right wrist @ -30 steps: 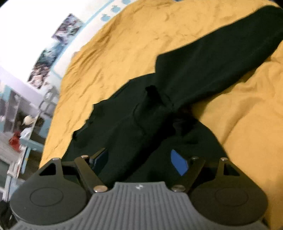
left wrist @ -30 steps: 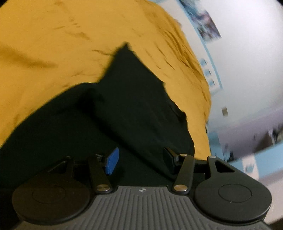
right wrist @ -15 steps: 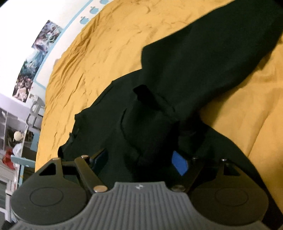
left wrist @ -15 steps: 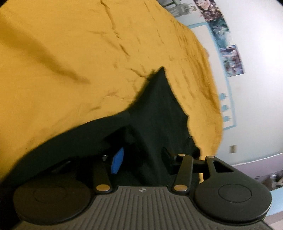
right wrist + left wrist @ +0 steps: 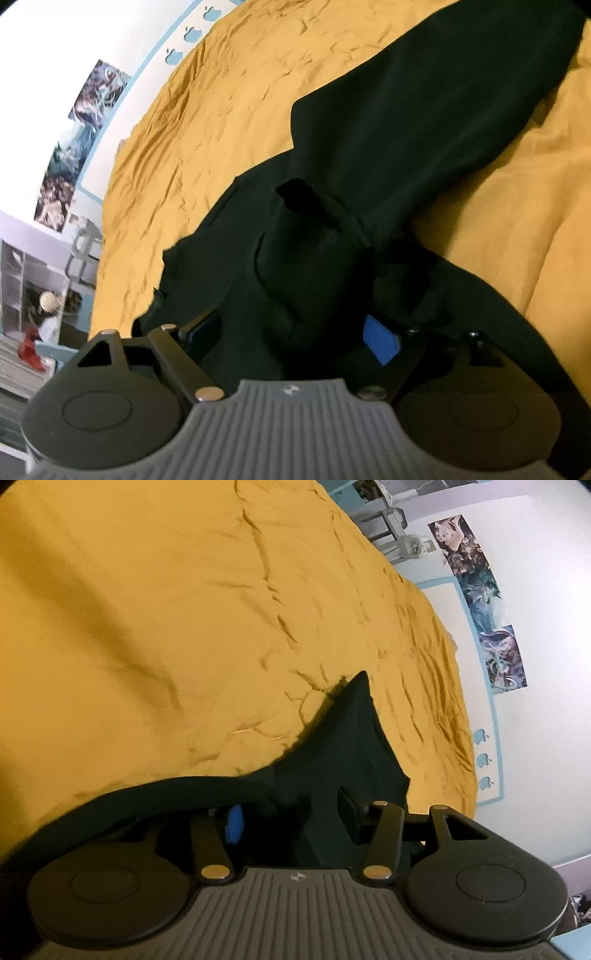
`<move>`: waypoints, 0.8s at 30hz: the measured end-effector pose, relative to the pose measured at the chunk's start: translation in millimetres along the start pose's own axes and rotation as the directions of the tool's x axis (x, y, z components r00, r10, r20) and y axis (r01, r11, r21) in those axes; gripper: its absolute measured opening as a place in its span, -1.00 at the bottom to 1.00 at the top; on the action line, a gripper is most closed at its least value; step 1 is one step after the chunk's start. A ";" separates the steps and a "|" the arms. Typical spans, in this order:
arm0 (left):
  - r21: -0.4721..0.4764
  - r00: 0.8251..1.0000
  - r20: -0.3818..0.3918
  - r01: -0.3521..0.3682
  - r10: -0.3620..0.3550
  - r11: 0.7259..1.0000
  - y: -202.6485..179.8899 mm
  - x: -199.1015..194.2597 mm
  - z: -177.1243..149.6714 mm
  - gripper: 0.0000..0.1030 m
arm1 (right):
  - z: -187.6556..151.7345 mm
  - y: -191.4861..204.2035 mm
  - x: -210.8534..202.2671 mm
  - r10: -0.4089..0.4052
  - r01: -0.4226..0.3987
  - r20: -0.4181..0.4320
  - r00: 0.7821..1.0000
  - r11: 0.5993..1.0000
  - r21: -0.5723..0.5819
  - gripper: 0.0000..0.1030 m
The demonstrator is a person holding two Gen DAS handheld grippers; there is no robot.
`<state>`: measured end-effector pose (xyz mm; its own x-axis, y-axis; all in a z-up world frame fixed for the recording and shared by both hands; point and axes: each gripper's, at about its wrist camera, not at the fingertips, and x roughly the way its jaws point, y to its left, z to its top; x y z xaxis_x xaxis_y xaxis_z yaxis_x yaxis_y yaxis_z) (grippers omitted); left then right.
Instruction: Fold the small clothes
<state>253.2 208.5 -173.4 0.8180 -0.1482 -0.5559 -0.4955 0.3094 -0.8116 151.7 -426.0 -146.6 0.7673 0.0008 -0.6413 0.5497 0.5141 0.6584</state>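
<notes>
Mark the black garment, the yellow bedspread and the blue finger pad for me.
black garment [image 5: 424, 122], right wrist view, on the long flat leg.
yellow bedspread [image 5: 166, 609], left wrist view, on bare cloth.
blue finger pad [image 5: 380, 341], right wrist view, on the pad's face.

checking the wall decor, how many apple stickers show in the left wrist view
3 apple stickers, stacked along the blue wall border by the yellow bedspread's far edge: top, middle, bottom. More may lie out of view.
</notes>
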 end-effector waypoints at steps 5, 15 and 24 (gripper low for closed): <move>0.001 0.999 0.024 0.048 -0.048 0.999 3.9 -9.6 4.5 -0.67 | 0.4 2.0 -1.9 -0.009 0.009 -0.009 1.000 1.000 0.005 -0.63; -0.126 0.995 0.009 0.098 -0.097 0.987 41.3 -13.9 16.8 -0.74 | -25.5 -18.5 -19.9 -0.052 0.052 -0.031 0.998 0.998 0.022 -0.72; 0.026 0.995 -0.069 0.069 -0.067 0.997 17.7 -58.0 9.0 -0.40 | -11.7 -37.9 -69.3 0.079 -0.073 -0.040 0.996 0.989 0.130 -0.02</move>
<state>199.6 231.0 -153.9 0.8271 -0.2333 -0.5113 -0.4300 0.3231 -0.8430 73.9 -435.5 -131.8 0.7946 0.0756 -0.6024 0.5303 0.3967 0.7493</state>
